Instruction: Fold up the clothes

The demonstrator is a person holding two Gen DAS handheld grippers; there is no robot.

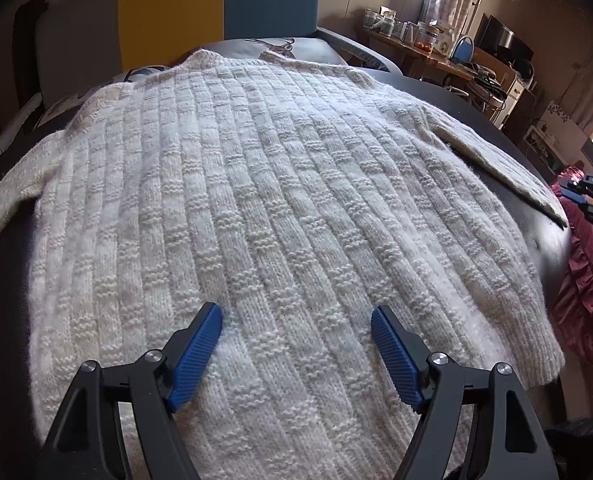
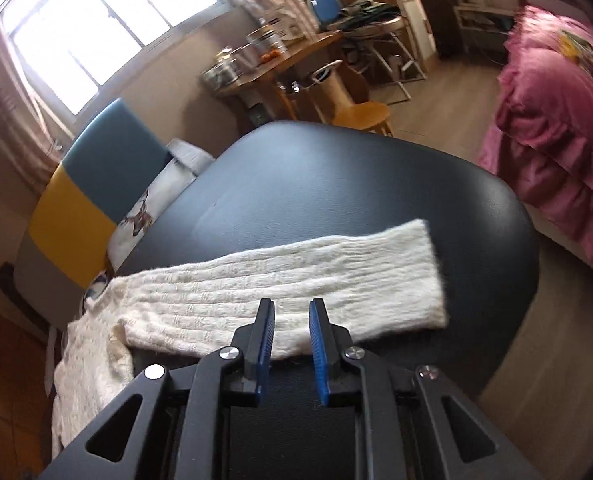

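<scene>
The sweater (image 1: pixel 264 208) lay flat on the dark table (image 2: pixel 336 184), both sleeves spread out. The left gripper (image 1: pixel 296 354) hung wide over its hem, holding nothing. The right gripper (image 2: pixel 292 340), narrowly parted and empty, pointed at the sleeve (image 2: pixel 296 280), seemingly just short of it. A sleeve fold looked due, needing a pinch near the cuff.
</scene>
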